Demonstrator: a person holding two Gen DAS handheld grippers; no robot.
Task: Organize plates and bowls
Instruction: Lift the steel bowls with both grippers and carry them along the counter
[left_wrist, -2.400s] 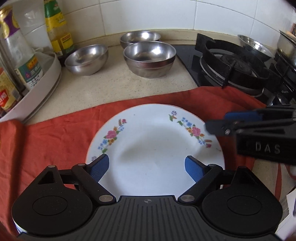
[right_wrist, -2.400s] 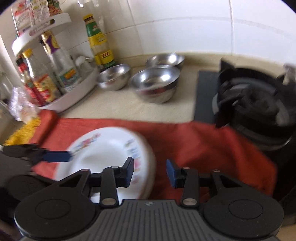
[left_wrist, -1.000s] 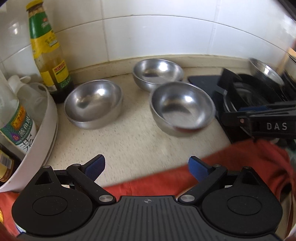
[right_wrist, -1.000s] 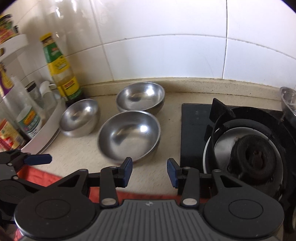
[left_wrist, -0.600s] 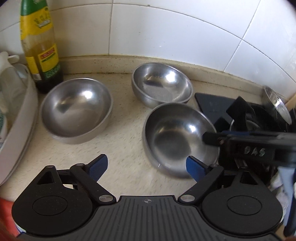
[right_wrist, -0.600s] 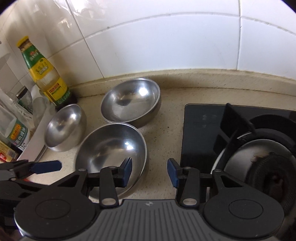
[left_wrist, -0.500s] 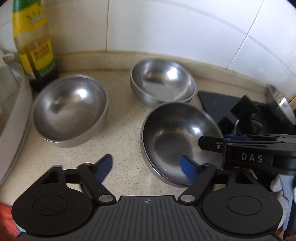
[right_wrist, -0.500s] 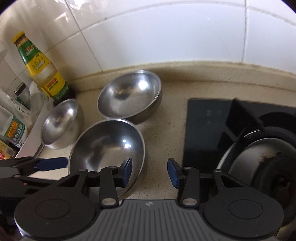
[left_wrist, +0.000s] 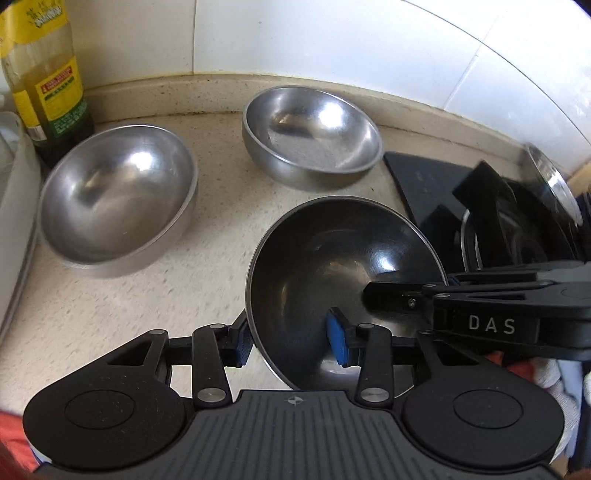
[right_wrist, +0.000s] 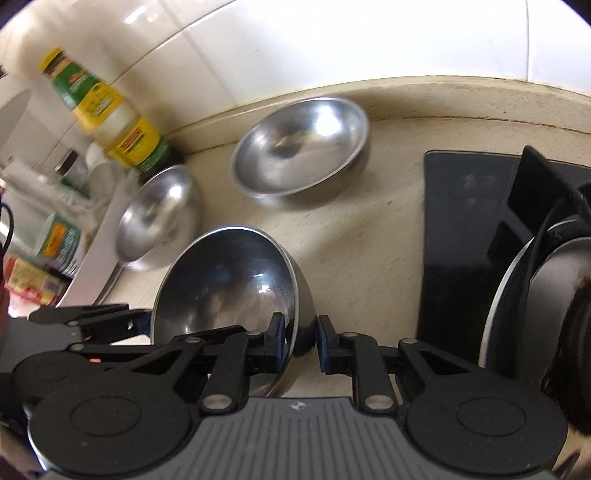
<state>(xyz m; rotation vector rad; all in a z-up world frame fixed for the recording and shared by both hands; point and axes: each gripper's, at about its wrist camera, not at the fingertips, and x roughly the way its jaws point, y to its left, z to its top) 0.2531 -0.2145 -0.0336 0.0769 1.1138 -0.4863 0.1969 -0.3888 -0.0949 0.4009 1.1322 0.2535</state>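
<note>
"DAS" in pale letters on right gripper

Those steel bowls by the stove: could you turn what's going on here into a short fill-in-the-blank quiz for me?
1. The number of steel bowls on the counter is ____.
2. Both the left gripper and the right gripper have their jaws straddling the rim of the ____ bowl.
3. The bottle behind the left bowl has a ____ label.
4. To the right of the far bowl stands a black ____.

Missing words: three; nearest; yellow; stove
</note>
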